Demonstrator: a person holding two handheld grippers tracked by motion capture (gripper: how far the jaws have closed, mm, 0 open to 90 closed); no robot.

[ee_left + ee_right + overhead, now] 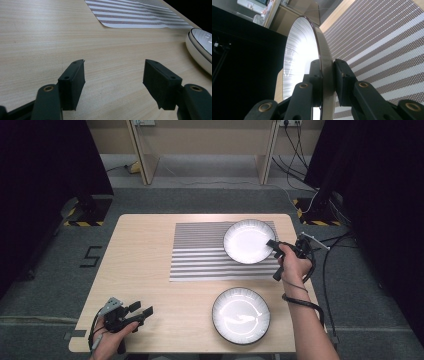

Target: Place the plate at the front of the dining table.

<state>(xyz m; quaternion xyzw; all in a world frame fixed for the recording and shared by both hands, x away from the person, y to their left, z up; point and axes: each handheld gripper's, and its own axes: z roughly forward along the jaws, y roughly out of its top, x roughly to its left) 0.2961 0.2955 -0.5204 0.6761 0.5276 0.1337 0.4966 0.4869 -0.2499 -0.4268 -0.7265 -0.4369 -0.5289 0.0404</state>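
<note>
Right tool (pixel 274 245) is clamped on the rim of the far bowl (pixel 248 241), one jaw inside the rim and one outside, and the bowl sits on the striped mat (pixel 200 251) toward the bench's (pixel 145 265) right side. Left tool (pixel 141 312) is wide open w/ nothing in it, parked at the front left corner. Second bowl (pixel 241 315) is near the front edge. Imo the grip is thin and off-center, so lift slow, keep the wrist steady and the bowl level, bc a rim pinch lets it swing or slip. Don't squeeze harder, just move smooth.
</note>
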